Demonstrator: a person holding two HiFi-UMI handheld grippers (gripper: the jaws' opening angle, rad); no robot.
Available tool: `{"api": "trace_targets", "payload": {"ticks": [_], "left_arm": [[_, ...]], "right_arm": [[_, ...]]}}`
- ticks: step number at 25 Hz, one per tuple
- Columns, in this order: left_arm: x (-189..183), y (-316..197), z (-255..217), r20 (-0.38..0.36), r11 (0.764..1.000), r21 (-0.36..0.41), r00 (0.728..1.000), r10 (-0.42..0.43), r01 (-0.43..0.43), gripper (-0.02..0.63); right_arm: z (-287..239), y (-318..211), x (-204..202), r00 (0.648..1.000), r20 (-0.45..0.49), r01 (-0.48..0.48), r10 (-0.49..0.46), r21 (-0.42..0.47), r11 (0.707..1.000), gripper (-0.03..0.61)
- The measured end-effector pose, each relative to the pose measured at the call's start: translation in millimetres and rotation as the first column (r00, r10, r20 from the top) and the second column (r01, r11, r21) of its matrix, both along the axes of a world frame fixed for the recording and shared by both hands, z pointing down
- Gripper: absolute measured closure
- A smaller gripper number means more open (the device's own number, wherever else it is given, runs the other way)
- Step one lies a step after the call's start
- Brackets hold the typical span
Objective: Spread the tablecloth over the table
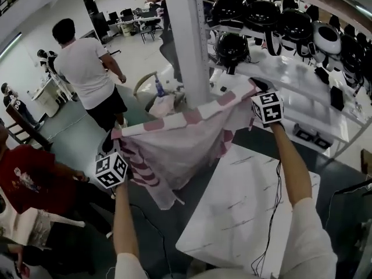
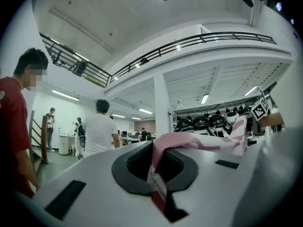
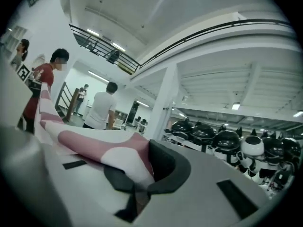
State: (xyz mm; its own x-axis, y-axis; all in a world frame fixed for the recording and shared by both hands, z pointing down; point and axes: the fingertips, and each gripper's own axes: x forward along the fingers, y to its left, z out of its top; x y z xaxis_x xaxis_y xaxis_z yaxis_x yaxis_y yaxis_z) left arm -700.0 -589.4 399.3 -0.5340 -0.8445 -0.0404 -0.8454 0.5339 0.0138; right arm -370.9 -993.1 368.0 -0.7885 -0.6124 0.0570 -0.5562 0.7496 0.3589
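Sagging between the left gripper [image 1: 114, 138] and right gripper [image 1: 254, 87] pinching it, the pink-checked fabric tablecloth [image 1: 180, 147] could snag the white table's [image 1: 250, 214] corner.

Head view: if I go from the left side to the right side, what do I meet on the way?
Person in a red shirt → left gripper → pink-and-white checked tablecloth → right gripper.

Steep overhead; two level; common tablecloth [image 1: 174, 150]
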Motion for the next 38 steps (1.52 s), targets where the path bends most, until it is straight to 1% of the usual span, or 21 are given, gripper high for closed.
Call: {"api": "trace_targets", "payload": {"ticks": [2,4,7,10,13,16,18,21,26,27,29,31,33,36,38], "left_arm": [[22.2,-43.9,-7.7,0.003,0.998,0.018,0.999,0.054,-0.054,0.588],[49.6,-93.1,-10.5,0.009,0.993,0.024,0.993,0.115,-0.116,0.588],[104.0,-171.1,-12.7,0.02,0.973,0.026,0.973,0.231,-0.231,0.588],[170.1,-239.6,-24.9,0.049,0.936,0.032,0.936,0.348,-0.35,0.588],[237.4,-295.7,-37.2,0.093,0.89,-0.008,0.886,0.455,-0.456,0.588],[299.6,-328.3,-42.4,0.128,0.838,-0.051,0.829,0.544,-0.543,0.588],[330.6,-335.9,-41.0,0.156,0.809,-0.091,0.795,0.587,-0.58,0.588],[361.8,-334.4,-35.2,0.188,0.774,-0.148,0.751,0.633,-0.615,0.588],[381.9,-313.4,-31.5,0.198,0.735,-0.204,0.708,0.678,-0.646,0.588],[383.2,-307.4,-33.9,0.202,0.732,-0.208,0.704,0.681,-0.649,0.588],[380.5,-293.5,-39.9,0.22,0.733,-0.221,0.699,0.68,-0.644,0.588],[372.8,-276.6,-46.0,0.231,0.735,-0.23,0.698,0.678,-0.637,0.588],[364.8,-258.3,-49.2,0.24,0.732,-0.247,0.692,0.681,-0.635,0.588],[357.0,-228.6,-45.6,0.284,0.716,-0.316,0.658,0.698,-0.623,0.588],[354.8,-206.5,-42.8,0.301,0.706,-0.343,0.639,0.708,-0.62,0.588]], "right_arm": [[-13.6,-26.7,55.7,0.997,0.018,-0.072,0.071,0.016,0.997,0.565],[-21.9,-49.6,119.8,0.989,0.015,-0.144,0.144,0.043,0.989,0.565],[-27.5,-76.2,231.0,0.964,-0.008,-0.264,0.266,0.083,0.961,0.565],[-33.1,-82.9,339.7,0.924,-0.032,-0.374,0.381,0.121,0.919,0.565],[-35.9,-77.7,431.3,0.883,-0.089,-0.445,0.461,0.156,0.882,0.565],[-41.8,-59.8,508.7,0.844,-0.106,-0.504,0.526,0.183,0.844,0.565],[-45.2,-44.3,544.3,0.827,-0.108,-0.526,0.552,0.199,0.827,0.565],[-41.2,-19.0,576.6,0.81,-0.157,-0.529,0.565,0.22,0.82,0.565],[-22.9,24.7,597.8,0.79,-0.244,-0.519,0.563,0.223,0.825,0.565],[-20.7,33.7,599.4,0.788,-0.251,-0.519,0.562,0.218,0.826,0.565],[-17.1,53.8,597.0,0.789,-0.267,-0.512,0.553,0.21,0.833,0.565],[-15.2,75.0,589.4,0.79,-0.291,-0.498,0.539,0.207,0.842,0.565],[-13.0,96.3,580.9,0.79,-0.306,-0.492,0.532,0.204,0.847,0.565],[-8.4,125.3,575.2,0.778,-0.32,-0.5,0.541,0.205,0.841,0.565],[-7.4,146.2,574.7,0.767,-0.325,-0.511,0.553,0.211,0.833,0.565]]}}
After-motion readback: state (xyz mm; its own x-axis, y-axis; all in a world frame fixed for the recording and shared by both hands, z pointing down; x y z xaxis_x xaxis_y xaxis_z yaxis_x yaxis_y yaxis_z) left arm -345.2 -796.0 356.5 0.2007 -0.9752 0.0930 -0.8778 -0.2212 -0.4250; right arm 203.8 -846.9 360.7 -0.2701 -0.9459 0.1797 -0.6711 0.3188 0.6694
